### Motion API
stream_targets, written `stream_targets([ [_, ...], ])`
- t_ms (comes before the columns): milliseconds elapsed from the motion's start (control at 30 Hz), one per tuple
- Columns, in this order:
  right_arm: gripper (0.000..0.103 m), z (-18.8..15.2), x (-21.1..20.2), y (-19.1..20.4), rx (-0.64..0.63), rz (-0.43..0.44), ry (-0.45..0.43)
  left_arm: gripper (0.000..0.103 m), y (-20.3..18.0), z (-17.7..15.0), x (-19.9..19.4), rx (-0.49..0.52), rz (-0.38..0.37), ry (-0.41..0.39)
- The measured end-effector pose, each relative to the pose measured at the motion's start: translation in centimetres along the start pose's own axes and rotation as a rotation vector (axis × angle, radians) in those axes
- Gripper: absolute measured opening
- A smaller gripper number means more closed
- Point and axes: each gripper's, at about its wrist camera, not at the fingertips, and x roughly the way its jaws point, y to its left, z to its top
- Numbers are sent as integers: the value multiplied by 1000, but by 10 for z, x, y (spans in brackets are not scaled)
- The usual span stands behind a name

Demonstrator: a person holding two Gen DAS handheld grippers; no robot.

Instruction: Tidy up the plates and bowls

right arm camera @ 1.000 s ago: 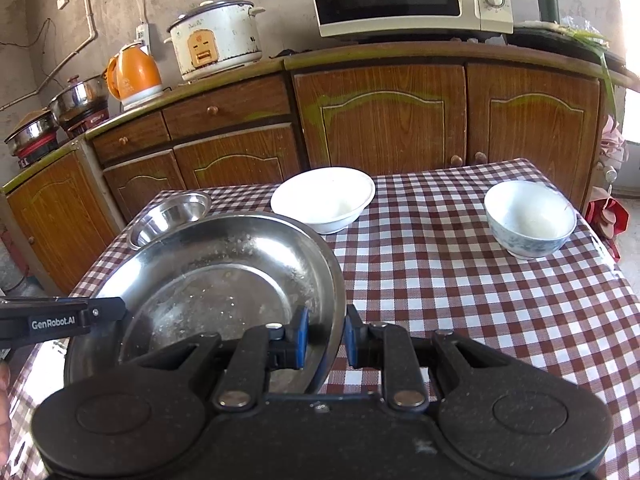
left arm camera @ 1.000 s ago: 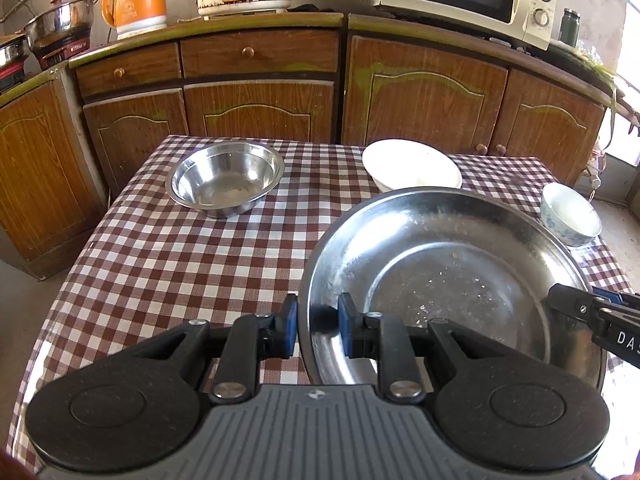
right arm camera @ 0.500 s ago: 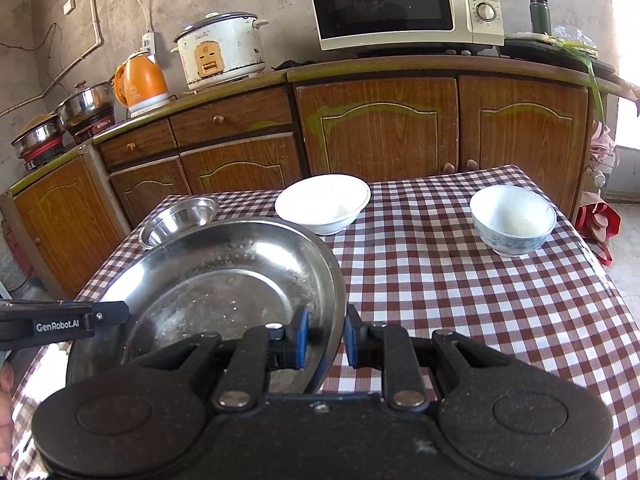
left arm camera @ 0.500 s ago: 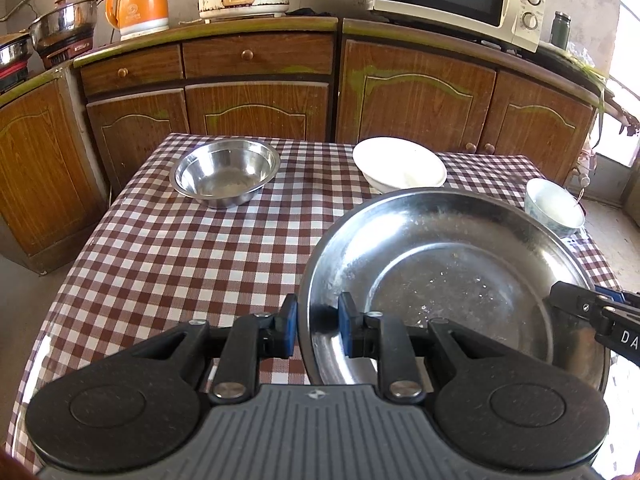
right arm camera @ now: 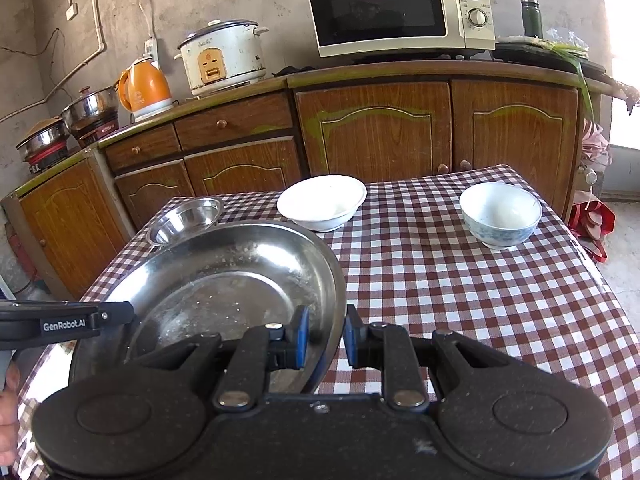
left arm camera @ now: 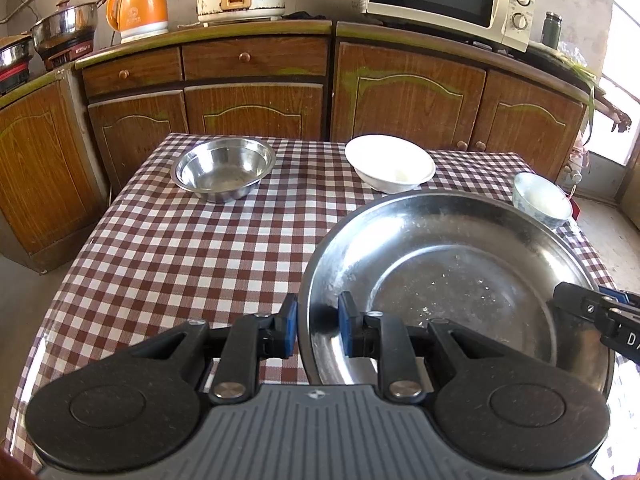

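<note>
Over the checked counter (left arm camera: 192, 256), near edge: big steel plate (left arm camera: 452, 276) held at opposite rims, left tongs (left arm camera: 318, 326) and right tongs (right arm camera: 325, 336) both narrow, each clamped on its rim. Since a second ago the cupboards sit lower in view; plate looks lifted clear. Steel bowl (left arm camera: 224, 174), white bowl (left arm camera: 390, 168), patterned bowl (right arm camera: 500, 214) wait untouched. Likely being carried for stacking.

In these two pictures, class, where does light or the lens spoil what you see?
Left wrist view: the window at the right blows out white, the counter edge bows under fisheye, and the steel plate reflects dully. Right wrist view: daylight washes out the top right corner, and the tablecloth squares curve near the edges.
</note>
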Motion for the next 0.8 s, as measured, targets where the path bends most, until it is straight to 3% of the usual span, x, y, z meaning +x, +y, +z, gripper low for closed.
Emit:
stream_targets([
  [800, 25, -11, -21, -3, 9, 5, -9, 23, -7, -15, -12, 5, -8, -1],
])
